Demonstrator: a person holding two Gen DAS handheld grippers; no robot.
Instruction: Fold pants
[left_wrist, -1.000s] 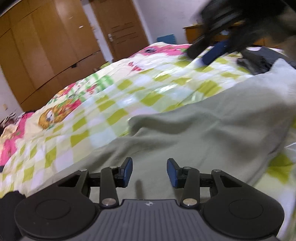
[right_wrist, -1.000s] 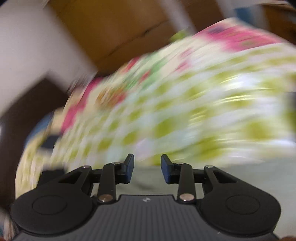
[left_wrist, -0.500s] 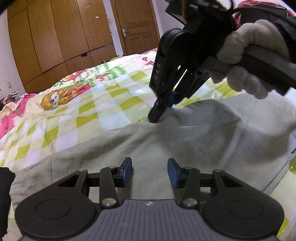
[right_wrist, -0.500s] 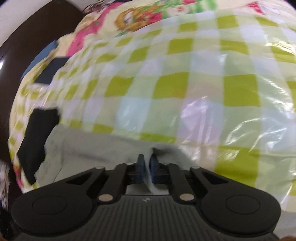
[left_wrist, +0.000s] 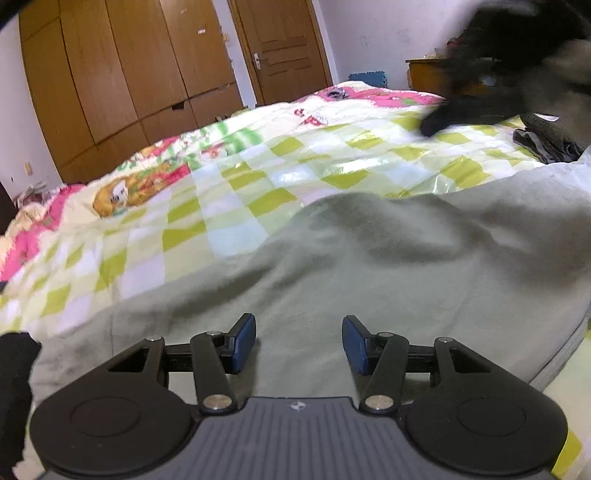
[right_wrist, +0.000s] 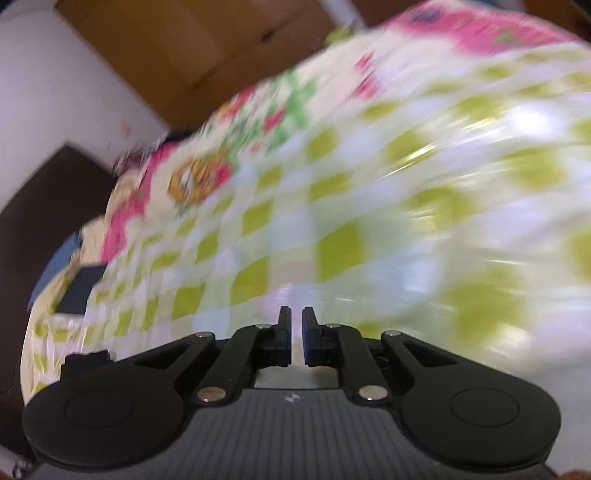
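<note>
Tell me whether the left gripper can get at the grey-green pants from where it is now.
Probably yes. The left gripper hovers just over the pants, its jaws opening with only cloth below the gap, and nothing lies between them and the fabric.

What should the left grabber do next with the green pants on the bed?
Probably lower the left hand-held gripper onto the grey-green pants and pinch the cloth: its jaws are opening, nothing sits between them, and the pants lie rumpled and unfolded on the checked bedspread.
</note>
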